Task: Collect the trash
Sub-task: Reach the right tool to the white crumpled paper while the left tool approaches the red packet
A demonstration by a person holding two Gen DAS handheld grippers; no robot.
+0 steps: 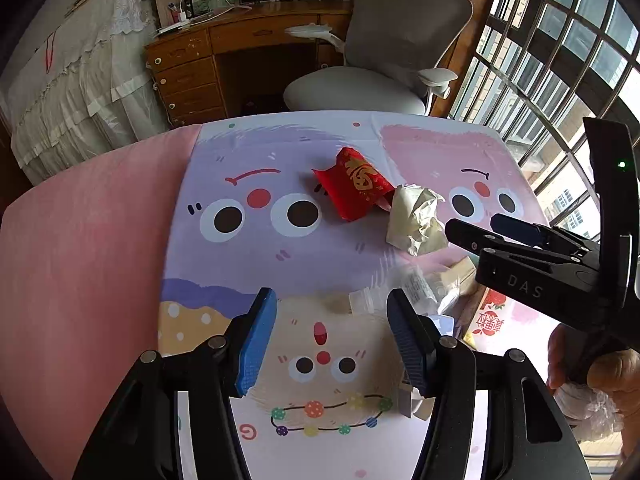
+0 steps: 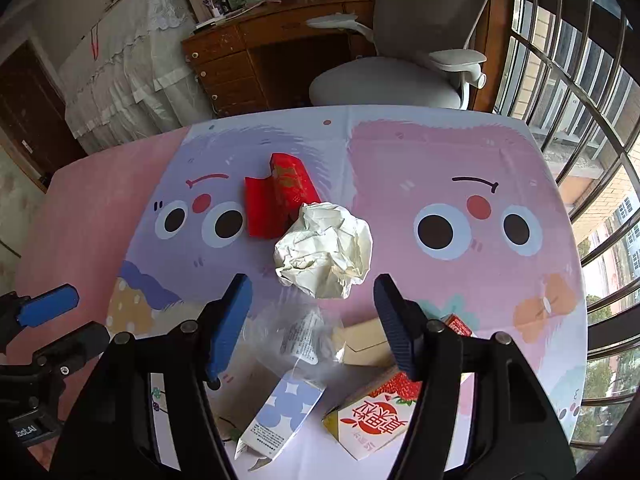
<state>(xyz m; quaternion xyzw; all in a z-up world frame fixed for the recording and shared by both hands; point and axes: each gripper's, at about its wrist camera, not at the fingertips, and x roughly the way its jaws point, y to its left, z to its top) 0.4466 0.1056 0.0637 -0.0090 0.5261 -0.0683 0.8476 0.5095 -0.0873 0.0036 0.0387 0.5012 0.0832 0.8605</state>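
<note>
Trash lies on a cartoon-print table cover (image 1: 224, 280) (image 2: 460, 152). A red paper packet (image 1: 354, 190) (image 2: 280, 196) sits mid-table, with a crumpled white paper ball (image 1: 416, 220) (image 2: 324, 250) touching its near side. Nearer lie a clear plastic wrapper (image 1: 412, 288) (image 2: 304, 336), a beige carton (image 2: 366, 346), a blue-and-white carton (image 2: 280, 416) and a strawberry-print carton (image 1: 492, 316) (image 2: 376, 412). My right gripper (image 2: 312, 320) (image 1: 486, 226) is open above the wrapper, its tips just short of the paper ball. My left gripper (image 1: 332, 340) (image 2: 60, 326) is open and holds nothing.
A grey office chair (image 1: 380, 80) (image 2: 400, 72) stands beyond the table's far edge, with a wooden desk (image 1: 224, 52) behind it. Barred windows (image 2: 580, 80) run along the right. Pink cloth (image 1: 80, 260) covers the table's left part. A hand (image 1: 588, 372) holds the right gripper.
</note>
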